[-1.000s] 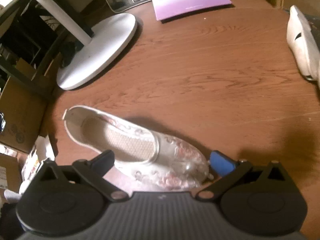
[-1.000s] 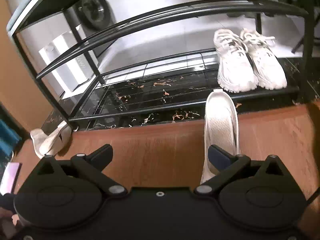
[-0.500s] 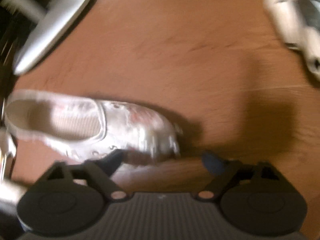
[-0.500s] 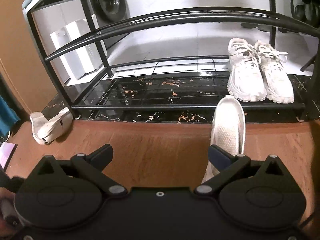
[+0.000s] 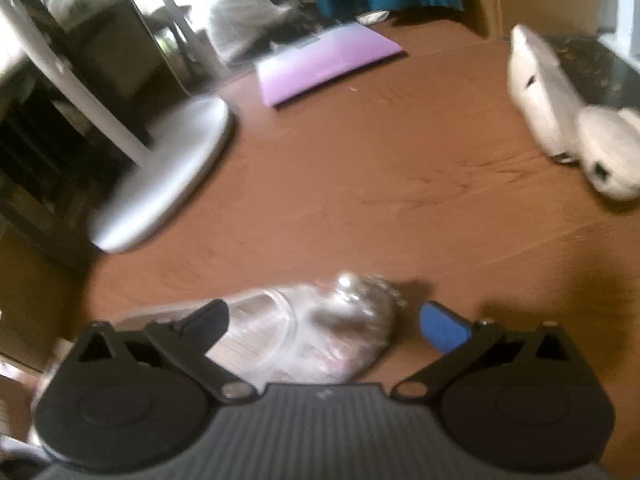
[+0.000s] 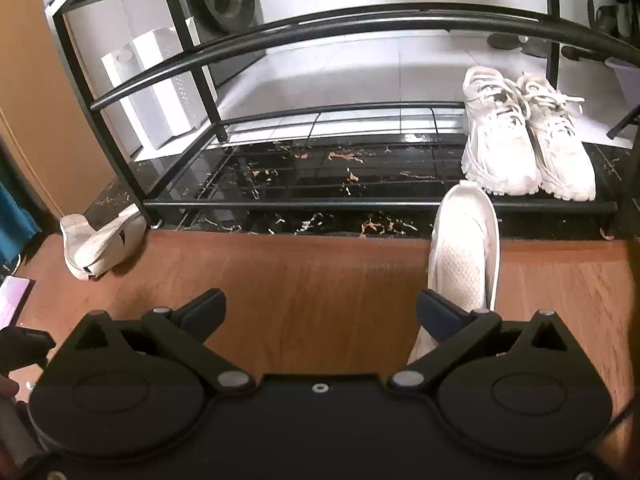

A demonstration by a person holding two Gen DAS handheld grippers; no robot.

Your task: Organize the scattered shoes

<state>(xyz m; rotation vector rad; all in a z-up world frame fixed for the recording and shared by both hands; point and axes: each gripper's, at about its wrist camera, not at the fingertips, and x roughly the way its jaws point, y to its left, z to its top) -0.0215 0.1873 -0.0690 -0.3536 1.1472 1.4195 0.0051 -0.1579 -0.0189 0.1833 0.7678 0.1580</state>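
Shoes lie loose: the left gripper (image 5: 324,320), jaws just reopened wide, straddles the flowered slipper (image 5: 320,332) to grab it, right gripper (image 6: 320,312) idling open.

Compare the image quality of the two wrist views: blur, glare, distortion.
Left wrist view: motion-blurred throughout; the floral slipper between the open left gripper fingers is smeared and the white shoes are soft. Right wrist view: sharp; the shoe rack bars bow from fisheye distortion, and the tiled floor behind is overexposed.
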